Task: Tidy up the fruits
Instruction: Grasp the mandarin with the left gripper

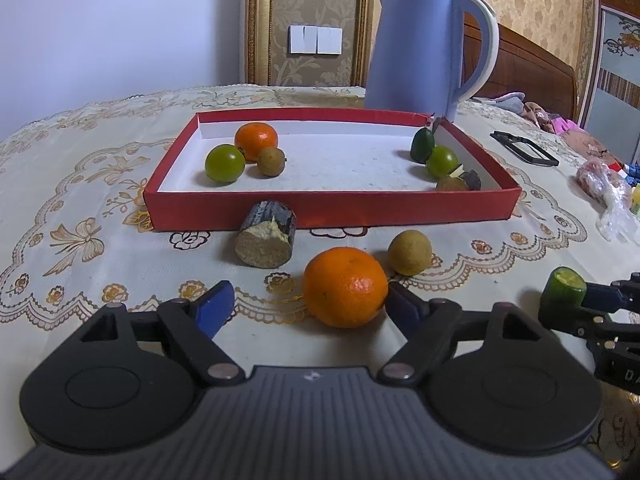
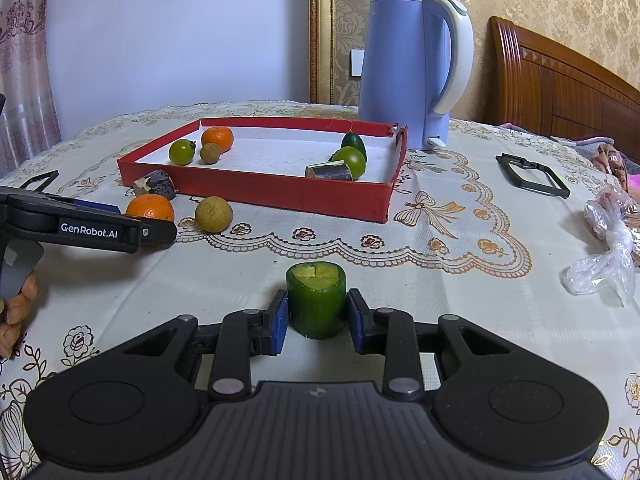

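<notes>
Behind left hand-held gripper [image 2: 160,236], orange [image 2: 150,207] half-hidden

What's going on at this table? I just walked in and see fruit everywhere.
A person is sorting fruit into a red tray with a handheld tool in each hand. The right tool brackets a green cucumber chunk, seemingly gripping it. The left tool is open around an orange on the tablecloth. A longan and a sugarcane piece also lie outside the tray. Inside are another orange, green tomatoes and other pieces.
</notes>
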The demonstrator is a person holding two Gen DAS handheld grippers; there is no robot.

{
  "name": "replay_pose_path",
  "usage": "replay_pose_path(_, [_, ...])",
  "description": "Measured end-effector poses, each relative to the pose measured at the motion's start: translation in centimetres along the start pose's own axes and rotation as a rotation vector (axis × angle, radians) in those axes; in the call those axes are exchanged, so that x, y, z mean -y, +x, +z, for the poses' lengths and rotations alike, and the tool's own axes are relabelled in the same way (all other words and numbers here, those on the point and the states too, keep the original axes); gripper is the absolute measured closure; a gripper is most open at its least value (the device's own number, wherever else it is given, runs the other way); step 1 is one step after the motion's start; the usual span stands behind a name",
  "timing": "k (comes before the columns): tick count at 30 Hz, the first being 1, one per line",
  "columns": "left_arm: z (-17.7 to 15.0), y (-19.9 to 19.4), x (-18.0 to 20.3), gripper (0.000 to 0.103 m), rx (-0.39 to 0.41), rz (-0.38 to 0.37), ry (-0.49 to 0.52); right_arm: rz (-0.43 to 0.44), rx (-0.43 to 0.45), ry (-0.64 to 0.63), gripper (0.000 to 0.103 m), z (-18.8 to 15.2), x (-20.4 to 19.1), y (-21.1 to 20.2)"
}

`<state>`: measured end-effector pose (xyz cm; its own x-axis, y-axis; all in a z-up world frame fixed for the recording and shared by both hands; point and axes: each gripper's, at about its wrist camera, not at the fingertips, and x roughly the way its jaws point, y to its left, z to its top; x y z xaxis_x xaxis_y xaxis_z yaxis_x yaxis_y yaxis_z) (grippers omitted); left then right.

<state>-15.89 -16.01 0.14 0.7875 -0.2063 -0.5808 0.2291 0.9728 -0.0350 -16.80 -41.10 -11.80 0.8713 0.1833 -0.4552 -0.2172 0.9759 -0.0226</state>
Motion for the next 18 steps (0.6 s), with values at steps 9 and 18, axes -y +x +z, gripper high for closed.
replay_pose_path(9, [-0.06,0.07,0.05,0.022,-0.001,-0.006,0.002,0.0,0.0,0.0,0.073,0.01,0.04,-0.02])
replay_pose_path(18, [-0.07,0.01,0.01,0.023,0.002,-0.02,0.001,0.0,-0.001,0.0,0.073,0.04,0.01,-0.02])
